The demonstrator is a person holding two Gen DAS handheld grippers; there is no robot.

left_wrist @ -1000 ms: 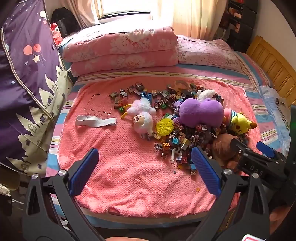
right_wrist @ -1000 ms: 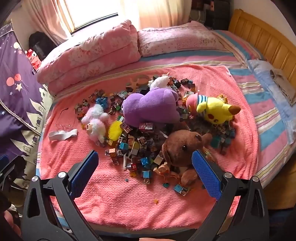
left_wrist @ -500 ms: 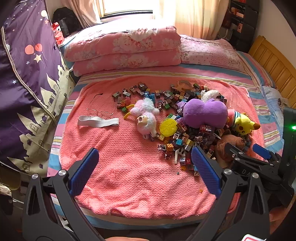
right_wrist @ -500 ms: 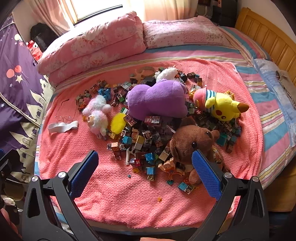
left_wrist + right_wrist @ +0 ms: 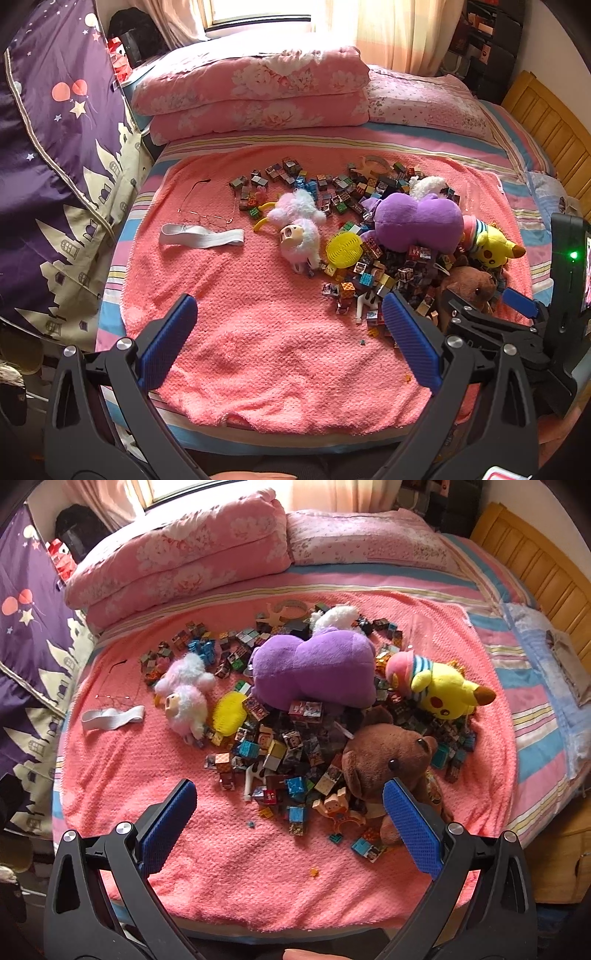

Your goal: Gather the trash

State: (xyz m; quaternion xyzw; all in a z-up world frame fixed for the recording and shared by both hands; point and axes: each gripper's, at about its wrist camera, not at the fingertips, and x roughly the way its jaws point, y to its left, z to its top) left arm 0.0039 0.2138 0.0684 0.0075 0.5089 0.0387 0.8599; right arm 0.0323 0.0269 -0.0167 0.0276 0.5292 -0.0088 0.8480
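A bed (image 5: pixel 436 133) with a striped sheet fills both views, and the pink blanket (image 5: pixel 258 332) spread across it serves as the landmark for all else. Beyond the blanket's far edge lie a folded pink floral quilt (image 5: pixel 255 92) and, beside it, a pink pillow (image 5: pixel 417 99). On the blanket's right half sits a heap of toys: a purple plush (image 5: pixel 314 664) at the heap's middle, a brown bear plush (image 5: pixel 384 760) nearer the blanket's front edge, a yellow plush (image 5: pixel 443 690) toward the blanket's right side, and a pale pink-and-white plush (image 5: pixel 184 694) at the heap's left edge, with a yellow spiky brush (image 5: pixel 231 712) just beside it. Many small coloured cubes (image 5: pixel 288 753) are scattered among and around the plush toys, thickest between the purple plush and the bear. On the blanket's left part, well apart from the heap, lie a white elastic band (image 5: pixel 201 236) and, just behind it, thin wire-frame glasses (image 5: pixel 207 218). Small crumbs of litter (image 5: pixel 314 872) dot the bare blanket near its front edge. The left gripper (image 5: pixel 291 339) hovers above the blanket's front with jaws spread wide and nothing between them; the right gripper (image 5: pixel 291 823) is likewise spread wide and empty, above the front of the toy heap, its right pad in front of the bear.
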